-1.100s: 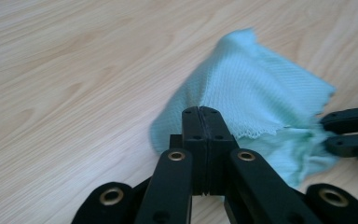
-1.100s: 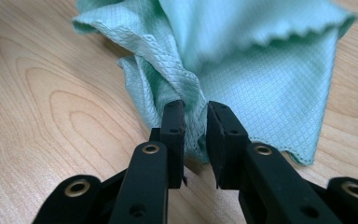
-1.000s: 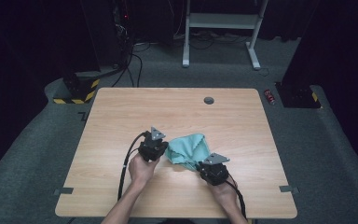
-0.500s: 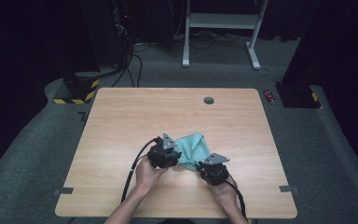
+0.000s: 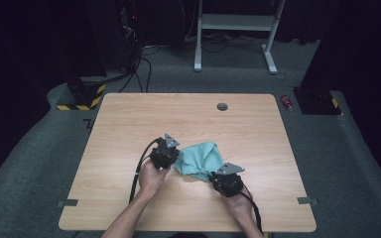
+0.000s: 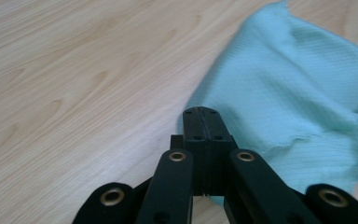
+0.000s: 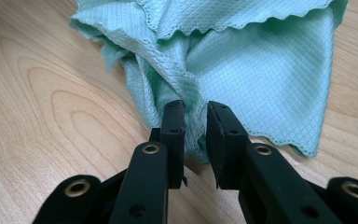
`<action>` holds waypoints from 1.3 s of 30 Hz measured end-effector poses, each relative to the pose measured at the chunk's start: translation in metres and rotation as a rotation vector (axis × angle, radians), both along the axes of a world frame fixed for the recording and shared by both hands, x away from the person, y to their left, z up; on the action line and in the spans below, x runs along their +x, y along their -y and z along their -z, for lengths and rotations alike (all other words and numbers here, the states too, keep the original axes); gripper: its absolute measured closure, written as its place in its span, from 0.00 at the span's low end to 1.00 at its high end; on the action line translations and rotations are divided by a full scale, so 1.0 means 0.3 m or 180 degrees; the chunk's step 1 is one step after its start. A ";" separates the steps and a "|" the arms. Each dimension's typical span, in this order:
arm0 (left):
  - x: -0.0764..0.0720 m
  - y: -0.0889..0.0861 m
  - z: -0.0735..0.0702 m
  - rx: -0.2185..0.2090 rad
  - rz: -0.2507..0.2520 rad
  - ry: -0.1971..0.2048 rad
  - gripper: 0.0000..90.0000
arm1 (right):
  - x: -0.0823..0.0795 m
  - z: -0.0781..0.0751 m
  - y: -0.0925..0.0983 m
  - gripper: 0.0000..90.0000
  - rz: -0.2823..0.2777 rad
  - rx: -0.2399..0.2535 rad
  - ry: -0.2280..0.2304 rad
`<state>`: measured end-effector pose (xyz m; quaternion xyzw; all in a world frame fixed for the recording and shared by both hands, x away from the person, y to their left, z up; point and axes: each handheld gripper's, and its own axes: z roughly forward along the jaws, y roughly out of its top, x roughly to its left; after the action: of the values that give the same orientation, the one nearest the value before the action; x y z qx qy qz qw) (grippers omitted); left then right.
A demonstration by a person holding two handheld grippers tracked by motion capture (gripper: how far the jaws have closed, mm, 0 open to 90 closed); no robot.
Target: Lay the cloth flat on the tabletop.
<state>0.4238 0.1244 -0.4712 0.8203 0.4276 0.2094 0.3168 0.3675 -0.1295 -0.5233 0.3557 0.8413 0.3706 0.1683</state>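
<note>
A teal waffle-weave cloth (image 5: 201, 156) lies bunched on the wooden table (image 5: 129, 124), between my two grippers. My left gripper (image 5: 175, 160) is at the cloth's left edge. Its jaws have just been closing; in the left gripper view they are pressed together (image 6: 201, 112) on the edge of the cloth (image 6: 298, 84), which runs straight to the tips. My right gripper (image 5: 213, 173) is at the cloth's near right corner. In the right gripper view its jaws (image 7: 196, 109) pinch a gathered fold of the cloth (image 7: 261, 70).
A round cable hole (image 5: 222, 106) sits near the table's far edge. On the floor beyond are a red can (image 5: 287, 101), a white desk frame (image 5: 233, 22) and a yellow-black striped base (image 5: 82, 96). Bare wood surrounds the cloth.
The left gripper went right over the cloth, then came back left to the cloth's edge. The right gripper stayed put with its hold on the cloth.
</note>
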 end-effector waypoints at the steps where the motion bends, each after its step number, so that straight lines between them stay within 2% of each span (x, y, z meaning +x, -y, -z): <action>1: 0.009 -0.015 0.004 -0.0022 -0.0055 -0.0026 1.00 | 0.000 0.000 0.000 0.86 0.0000 -0.0001 0.0001; 3: 0.012 -0.035 0.009 -0.0068 -0.0113 -0.0049 1.00 | 0.000 0.000 0.000 0.86 0.0000 -0.0002 0.0002; 5: -0.004 -0.031 0.002 -0.0188 0.0032 -0.0001 0.98 | 0.000 0.000 0.000 0.86 0.0000 -0.0003 0.0002; 8: -0.036 0.013 -0.012 -0.0284 0.0300 0.0028 0.70 | -0.001 0.000 -0.001 0.86 0.0001 -0.0004 0.0003; 9: -0.044 0.028 -0.013 -0.0287 0.0362 0.0048 0.66 | -0.001 0.000 -0.001 0.86 0.0001 -0.0004 0.0002; 11: -0.049 0.057 -0.003 -0.0321 0.0456 -0.0001 0.59 | 0.000 0.000 0.000 0.86 -0.0004 -0.0007 0.0012; 14: -0.042 0.081 0.015 -0.0262 0.0508 -0.0071 0.56 | 0.000 0.000 0.000 0.86 -0.0004 -0.0007 0.0011; 15: -0.028 0.099 0.039 -0.0169 0.0476 -0.0124 0.55 | 0.000 0.000 0.000 0.86 -0.0004 -0.0007 0.0012; 16: -0.028 0.099 0.039 -0.0169 0.0476 -0.0124 0.56 | 0.000 0.000 0.000 0.86 -0.0004 -0.0007 0.0012; 17: -0.008 0.102 0.060 -0.0050 0.0362 -0.0160 0.61 | -0.001 0.000 0.000 0.86 0.0000 -0.0005 0.0003; 18: 0.001 0.099 0.068 -0.0005 0.0299 -0.0145 0.66 | 0.000 0.000 0.000 0.86 -0.0001 -0.0004 0.0002; 21: 0.022 0.086 0.075 0.0005 0.0243 -0.0182 0.92 | 0.000 0.000 0.000 0.86 -0.0011 -0.0007 0.0013; 22: 0.024 0.086 0.075 0.0062 0.0239 -0.0173 0.99 | 0.000 0.000 -0.001 0.86 -0.0013 -0.0007 0.0012; 24: 0.028 0.083 0.076 0.0092 0.0240 -0.0207 1.00 | -0.002 0.000 -0.002 0.86 -0.0005 -0.0005 0.0003; 26: 0.028 0.075 0.070 0.0106 0.0205 -0.0163 1.00 | -0.002 0.000 -0.002 0.86 -0.0007 -0.0008 0.0003; 30: 0.042 0.019 0.041 -0.0139 0.0022 -0.0099 1.00 | -0.002 0.000 -0.002 0.86 -0.0012 -0.0012 0.0008; 33: 0.070 -0.026 0.020 -0.0193 -0.0145 -0.0097 1.00 | -0.002 0.000 -0.002 0.86 -0.0014 -0.0011 0.0012; 34: 0.070 -0.026 0.020 -0.0193 -0.0145 -0.0097 1.00 | -0.002 0.000 -0.002 0.86 -0.0017 -0.0015 0.0015; 35: 0.089 -0.055 0.018 -0.0270 -0.0265 -0.0142 1.00 | -0.001 0.000 -0.002 0.86 -0.0023 -0.0019 0.0023; 36: 0.089 -0.055 0.018 -0.0270 -0.0265 -0.0142 1.00 | -0.001 0.000 -0.002 0.86 -0.0022 -0.0019 0.0022; 37: 0.096 -0.068 0.033 -0.0188 -0.0295 -0.0189 0.99 | -0.002 0.000 -0.002 0.86 -0.0018 -0.0017 0.0018; 39: 0.097 -0.076 0.049 -0.0113 -0.0319 -0.0238 0.99 | -0.002 0.000 -0.002 0.87 -0.0020 -0.0020 0.0022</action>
<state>0.4528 0.1471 -0.4859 0.7994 0.4834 0.1866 0.3042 0.3668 -0.1288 -0.5233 0.3513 0.8430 0.3697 0.1711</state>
